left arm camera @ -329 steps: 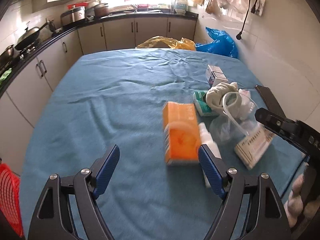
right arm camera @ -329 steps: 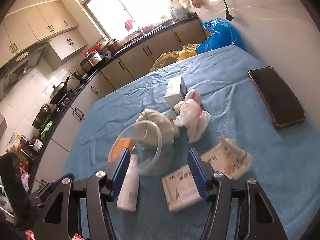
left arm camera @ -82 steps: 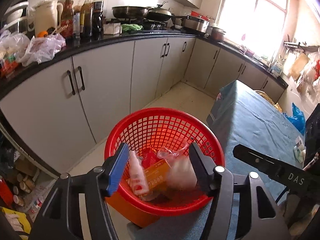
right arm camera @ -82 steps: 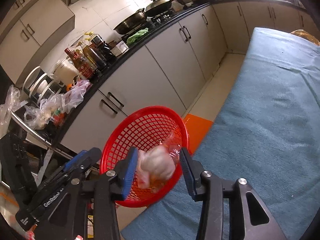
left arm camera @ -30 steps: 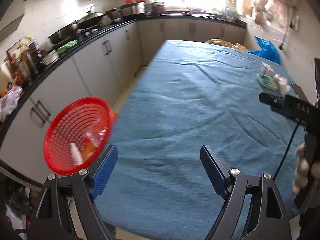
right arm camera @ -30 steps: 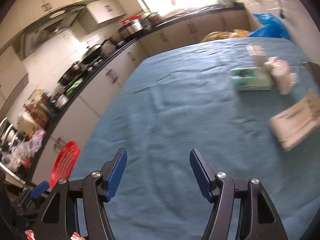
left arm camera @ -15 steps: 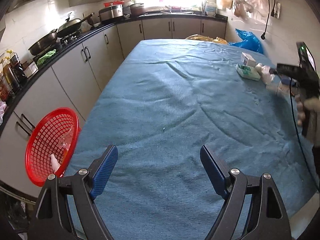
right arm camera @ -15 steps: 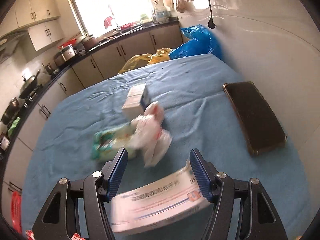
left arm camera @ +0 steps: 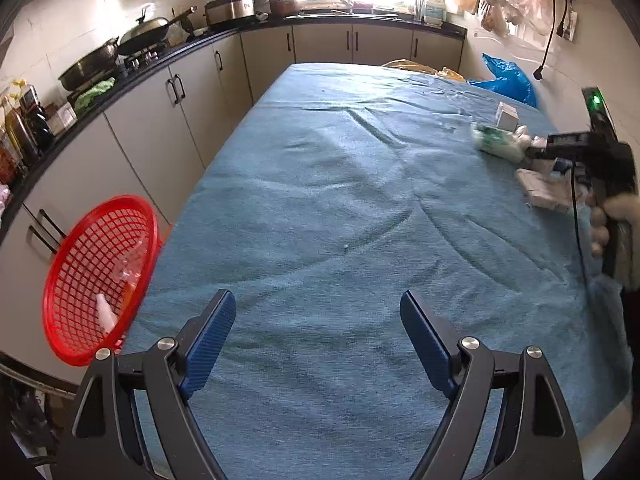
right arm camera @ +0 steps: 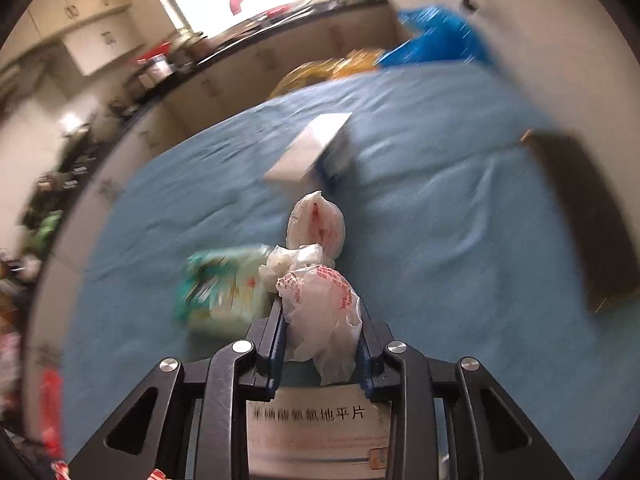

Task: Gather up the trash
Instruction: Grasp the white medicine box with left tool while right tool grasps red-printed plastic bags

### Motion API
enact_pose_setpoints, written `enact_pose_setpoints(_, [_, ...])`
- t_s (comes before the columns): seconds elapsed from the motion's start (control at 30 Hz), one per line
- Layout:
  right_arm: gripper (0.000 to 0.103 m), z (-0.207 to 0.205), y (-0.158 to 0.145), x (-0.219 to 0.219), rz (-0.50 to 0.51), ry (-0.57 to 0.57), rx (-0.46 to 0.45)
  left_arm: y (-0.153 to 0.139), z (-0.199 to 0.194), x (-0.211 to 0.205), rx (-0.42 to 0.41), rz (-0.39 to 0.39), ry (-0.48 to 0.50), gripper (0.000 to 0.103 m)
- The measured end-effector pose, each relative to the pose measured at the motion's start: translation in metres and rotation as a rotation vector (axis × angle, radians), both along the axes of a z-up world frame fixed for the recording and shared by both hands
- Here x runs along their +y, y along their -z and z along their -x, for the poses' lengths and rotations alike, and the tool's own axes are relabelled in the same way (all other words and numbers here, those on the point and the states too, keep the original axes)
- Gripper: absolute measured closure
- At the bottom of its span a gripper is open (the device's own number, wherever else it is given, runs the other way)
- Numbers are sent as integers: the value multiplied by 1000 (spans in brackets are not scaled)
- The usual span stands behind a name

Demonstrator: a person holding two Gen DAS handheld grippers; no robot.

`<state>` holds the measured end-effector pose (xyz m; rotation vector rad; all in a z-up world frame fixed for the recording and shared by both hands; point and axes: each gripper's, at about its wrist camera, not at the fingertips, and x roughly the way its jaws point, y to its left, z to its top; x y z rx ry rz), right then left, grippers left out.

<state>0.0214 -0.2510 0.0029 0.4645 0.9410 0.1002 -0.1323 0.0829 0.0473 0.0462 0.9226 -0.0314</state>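
Right wrist view is pretty smeared, but the main thing is clear: the right tongs [right arm camera: 322, 344] have just been closing and now sit clamped on a crumpled white plastic bag [right arm camera: 320, 308] with red print, pads pressed against both its sides. Half a second back those tongs were spread wide with the flat medicine box between them; now that box [right arm camera: 318, 428] lies under the tongs, its label readable between the arms. Just left of the bag is a green-and-white soft pack [right arm camera: 224, 288], touching it as far as I can tell. Beyond the bag sits a white wad with a red smear [right arm camera: 318, 228], and further back a small white carton [right arm camera: 310, 148]. A dark flat tray [right arm camera: 580, 208] lies off to the right on the blue cloth of the tabletop [right arm camera: 440, 220].

Left wrist view: the left tongs [left arm camera: 318, 344] hang over bare cloth with the jaws wide apart and nothing between them, same as a second ago. The red basket [left arm camera: 100, 276] sits off the tabletop's left edge, further up in frame than before, with a white bottle [left arm camera: 106, 314] and other bits inside. The person's gloved hand [left arm camera: 616, 220] holding the right tool shows at the right edge, down at the trash pile.
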Motion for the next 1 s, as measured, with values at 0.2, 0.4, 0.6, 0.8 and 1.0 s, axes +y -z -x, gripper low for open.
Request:
enact_pose_setpoints(0.2, [71,65,-1,47,-188,-251,-13,-2,2,-14,14,34,41,20])
enact_pose_setpoints(0.4, [71,104,-25,19,-57,-124,-191,-13,3,-48,-11,37,181,20])
enact_pose_setpoints(0.6, [71,112,-16,-24,-122,14,-215,-9,-12,-106,-3,108,437,19])
enact_pose_setpoints(0.8, [70,112,-9,-40,-168,54,-233,9,-44,-157,67,123,610,19])
enact_pose_setpoints(1.0, [69,114,-9,-40,-197,47,-245,18,-61,-184,112,124,685,19])
